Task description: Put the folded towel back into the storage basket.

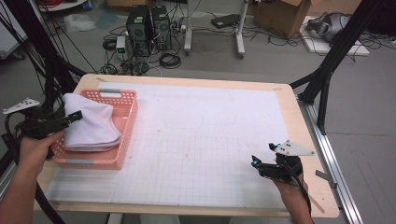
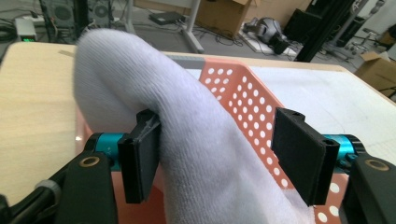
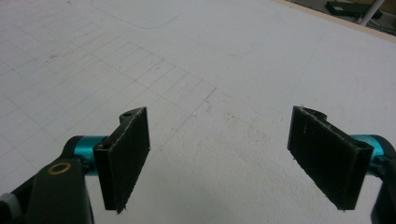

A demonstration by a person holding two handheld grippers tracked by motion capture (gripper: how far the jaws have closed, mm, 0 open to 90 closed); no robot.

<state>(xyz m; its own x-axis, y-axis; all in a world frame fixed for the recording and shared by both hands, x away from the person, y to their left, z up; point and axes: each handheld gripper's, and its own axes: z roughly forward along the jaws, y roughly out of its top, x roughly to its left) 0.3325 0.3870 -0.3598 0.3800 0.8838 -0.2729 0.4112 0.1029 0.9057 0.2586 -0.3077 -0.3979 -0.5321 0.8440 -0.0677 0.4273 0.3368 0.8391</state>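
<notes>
A folded white towel (image 1: 91,123) lies in a pink perforated basket (image 1: 128,119) at the table's left side. My left gripper (image 1: 76,116) reaches over the basket's near left corner, onto the towel. In the left gripper view the towel (image 2: 187,116) bulges up between the jaws of the left gripper (image 2: 217,126). The left pad rests against the cloth, while the right pad stands apart from it in front of the basket wall (image 2: 243,93), so the jaws are open. My right gripper (image 1: 261,153) sits low over the white gridded mat (image 1: 210,135) at the front right. It (image 3: 219,121) is open with nothing between its pads.
The mat covers most of the wooden table (image 1: 301,126); faint outlines are drawn on it near the middle. Black frame legs (image 1: 327,70) stand at the right edge, and cables hang at the left (image 1: 44,79). Computers and boxes stand on the floor beyond.
</notes>
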